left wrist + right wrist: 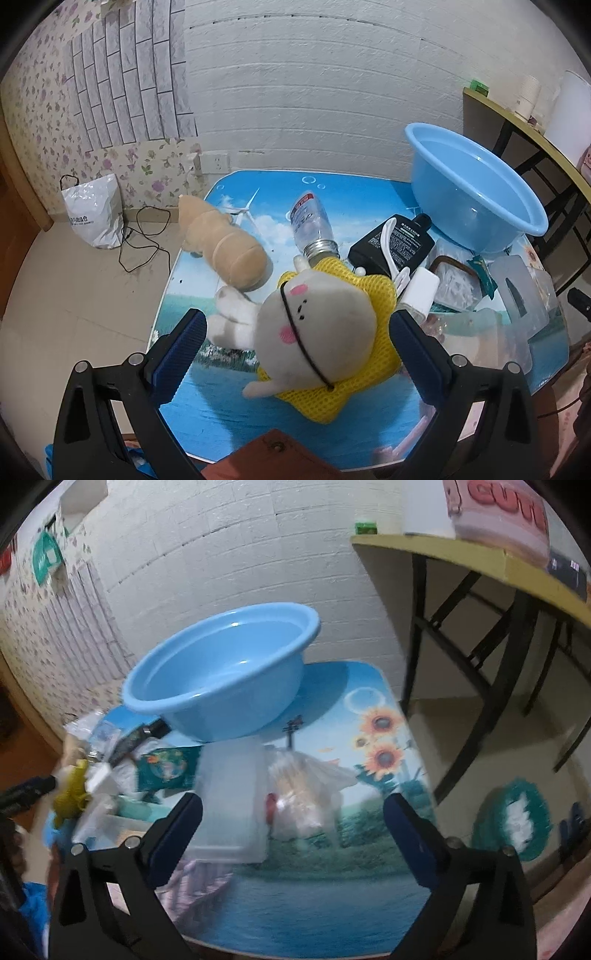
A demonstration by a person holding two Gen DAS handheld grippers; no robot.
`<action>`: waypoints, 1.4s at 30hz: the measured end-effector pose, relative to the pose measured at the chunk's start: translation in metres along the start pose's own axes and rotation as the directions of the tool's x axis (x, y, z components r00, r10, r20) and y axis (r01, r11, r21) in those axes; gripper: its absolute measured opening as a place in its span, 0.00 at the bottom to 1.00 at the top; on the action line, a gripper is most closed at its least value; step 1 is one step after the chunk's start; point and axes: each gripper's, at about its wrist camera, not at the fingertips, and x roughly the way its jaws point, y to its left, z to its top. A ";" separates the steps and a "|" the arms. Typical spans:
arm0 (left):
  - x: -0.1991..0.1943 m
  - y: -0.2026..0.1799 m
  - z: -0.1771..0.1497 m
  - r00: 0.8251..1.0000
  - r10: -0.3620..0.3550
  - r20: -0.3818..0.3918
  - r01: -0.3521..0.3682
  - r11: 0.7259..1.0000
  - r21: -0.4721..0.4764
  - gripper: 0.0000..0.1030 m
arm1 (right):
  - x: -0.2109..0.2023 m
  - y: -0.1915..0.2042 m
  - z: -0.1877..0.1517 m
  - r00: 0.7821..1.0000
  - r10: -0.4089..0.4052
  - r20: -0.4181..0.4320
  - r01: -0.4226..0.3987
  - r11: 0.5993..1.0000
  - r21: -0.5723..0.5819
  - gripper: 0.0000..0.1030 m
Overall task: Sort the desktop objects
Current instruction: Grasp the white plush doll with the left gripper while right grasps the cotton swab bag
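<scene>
A grey-white plush toy [314, 325] lies on a yellow mesh star [332, 398] at the near side of the blue picture-print table [229, 406]. My left gripper [295, 325] stands open around the plush, pads apart from it. Behind lie a tan plush [225, 247], a clear bottle [312, 225], a black bottle [399, 240] and a blue basin [476, 192]. In the right wrist view my right gripper [293, 805] is open above a translucent plastic box [232, 805] and a clear bag [310, 797], not touching them. The basin [221, 672] sits beyond.
A teal packet [166, 770] and loose white items crowd the table's middle. A yellow-edged table on black legs [461, 565] stands to the right. On the floor are a white bag [94, 218], a black cable [144, 240] and a teal round thing [513, 819].
</scene>
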 end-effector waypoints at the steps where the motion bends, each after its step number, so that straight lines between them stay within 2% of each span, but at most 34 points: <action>1: 0.000 0.001 -0.001 1.000 -0.001 0.000 0.001 1.000 -0.001 0.97 | -0.002 0.001 -0.001 1.000 0.005 0.008 -0.005 1.000 0.005 0.95; 4: 0.000 0.002 -0.005 1.000 -0.005 -0.001 0.005 1.000 -0.004 0.97 | -0.003 0.004 -0.002 0.999 -0.045 0.013 0.045 0.999 -0.020 0.93; 7: 0.001 0.002 -0.007 1.000 -0.007 -0.003 0.007 1.000 -0.006 0.97 | 0.007 0.002 -0.004 0.997 -0.049 -0.058 0.049 0.999 -0.004 0.85; 10: -0.001 0.003 -0.009 1.000 -0.010 -0.001 0.010 1.000 -0.007 0.97 | 0.013 -0.004 -0.009 0.994 -0.052 -0.096 0.056 0.998 0.039 0.83; 18: 0.001 0.006 -0.012 1.000 -0.019 -0.011 0.019 1.000 -0.014 0.97 | 0.001 0.005 -0.008 0.999 -0.026 -0.046 0.027 0.999 0.029 0.82; 25: -0.001 0.003 -0.017 0.997 -0.079 0.001 0.079 0.997 -0.003 0.97 | 0.001 0.008 -0.008 0.998 -0.038 -0.041 0.039 0.999 0.029 0.82; 33: 0.008 -0.002 -0.016 0.996 -0.088 -0.015 0.088 0.996 0.000 0.97 | 0.004 0.005 -0.007 0.997 -0.068 -0.039 0.069 0.997 0.023 0.81; 36: 0.011 -0.005 -0.015 0.995 -0.102 -0.021 0.102 0.995 0.005 0.97 | 0.006 0.001 -0.004 0.995 -0.086 -0.042 0.086 0.996 0.018 0.73; 42: 0.025 -0.014 -0.014 0.994 -0.090 -0.057 0.092 0.995 0.027 0.97 | 0.013 -0.004 0.001 0.993 -0.109 -0.047 0.109 0.994 0.002 0.68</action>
